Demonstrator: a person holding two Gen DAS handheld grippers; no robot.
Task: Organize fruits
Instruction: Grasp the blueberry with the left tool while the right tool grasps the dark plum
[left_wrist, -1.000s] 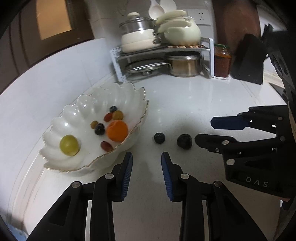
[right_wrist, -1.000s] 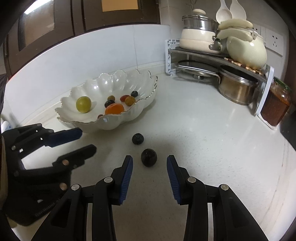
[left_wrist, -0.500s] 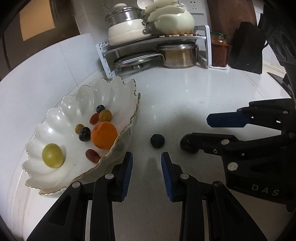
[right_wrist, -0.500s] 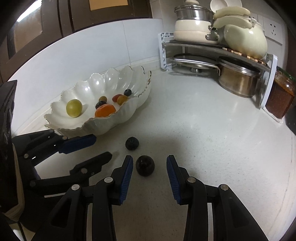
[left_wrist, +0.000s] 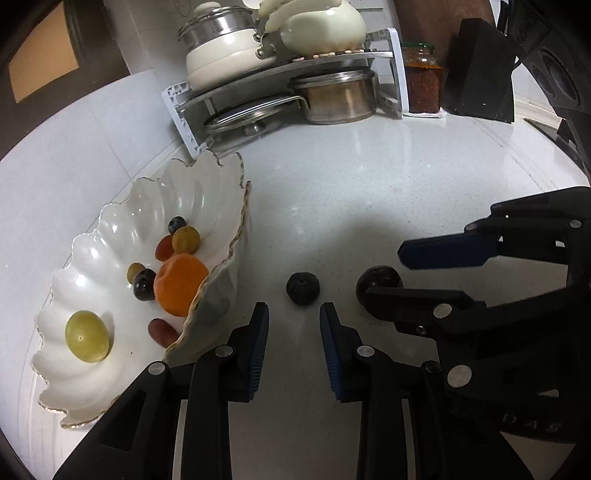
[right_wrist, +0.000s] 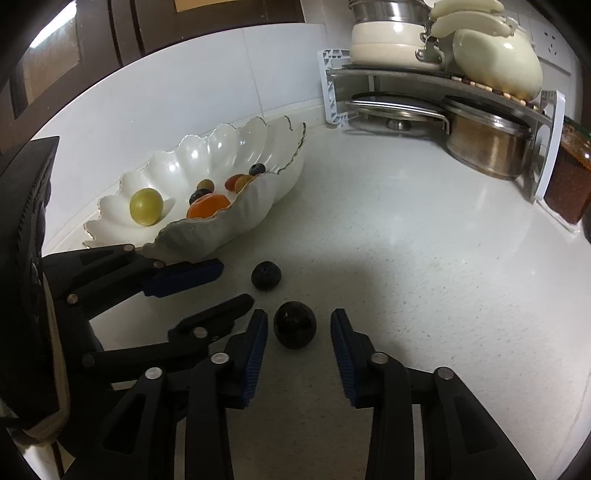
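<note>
Your right gripper (right_wrist: 298, 326) spread around the dark plum (right_wrist: 294, 324), left gripper (left_wrist: 294, 322) spread just short of the blueberry (left_wrist: 303, 288) beside the bowl (left_wrist: 225, 192), red grape (left_wrist: 162, 331) visible only from the left wrist

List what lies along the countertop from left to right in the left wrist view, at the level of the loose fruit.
Green grape → orange fruit, both in the scalloped white bowl → blueberry on the counter → dark round fruit → right gripper, open around it.
</note>
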